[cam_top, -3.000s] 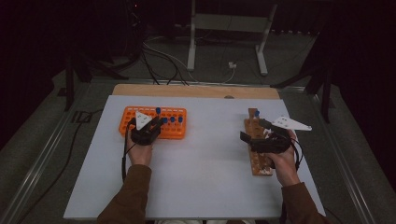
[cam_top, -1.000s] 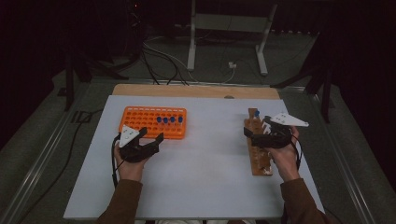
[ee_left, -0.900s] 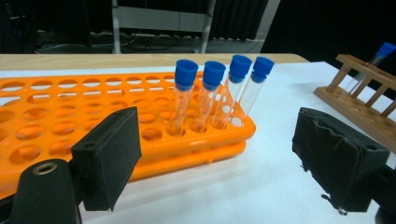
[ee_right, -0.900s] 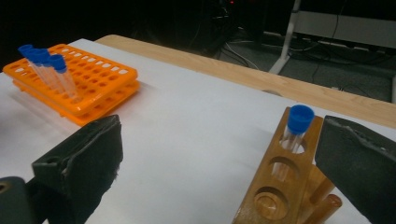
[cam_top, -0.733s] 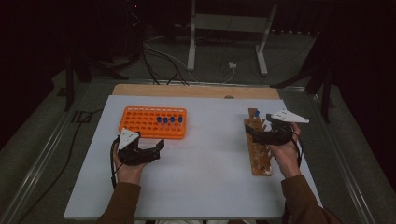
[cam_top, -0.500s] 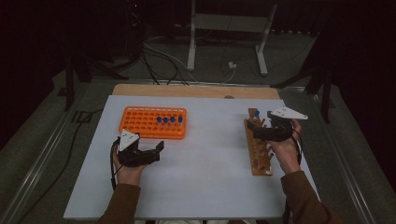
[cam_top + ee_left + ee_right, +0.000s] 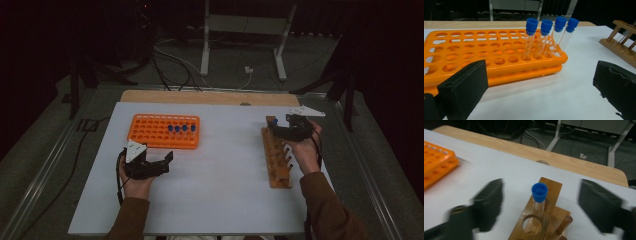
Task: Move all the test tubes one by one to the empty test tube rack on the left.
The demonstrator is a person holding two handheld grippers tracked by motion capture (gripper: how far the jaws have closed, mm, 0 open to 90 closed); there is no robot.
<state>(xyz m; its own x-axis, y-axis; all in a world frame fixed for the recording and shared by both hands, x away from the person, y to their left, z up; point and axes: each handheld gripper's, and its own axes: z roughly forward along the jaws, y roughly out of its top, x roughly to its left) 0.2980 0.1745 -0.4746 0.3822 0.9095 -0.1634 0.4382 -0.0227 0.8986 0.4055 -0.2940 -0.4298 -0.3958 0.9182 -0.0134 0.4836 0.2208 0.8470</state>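
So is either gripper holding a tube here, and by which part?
Nothing is held. The left gripper is open short of the orange rack; the right gripper is open around the blue-capped tube in the wooden rack, not touching it.

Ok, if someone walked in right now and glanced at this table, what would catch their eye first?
Probably the bright orange rack on the left of the white table, with four blue-capped tubes standing in a row near its right end. Next, the wooden rack on the right, where a single capped tube stands in its far end hole, with the open right gripper straddling it. The left gripper is open too, in front of the orange rack.
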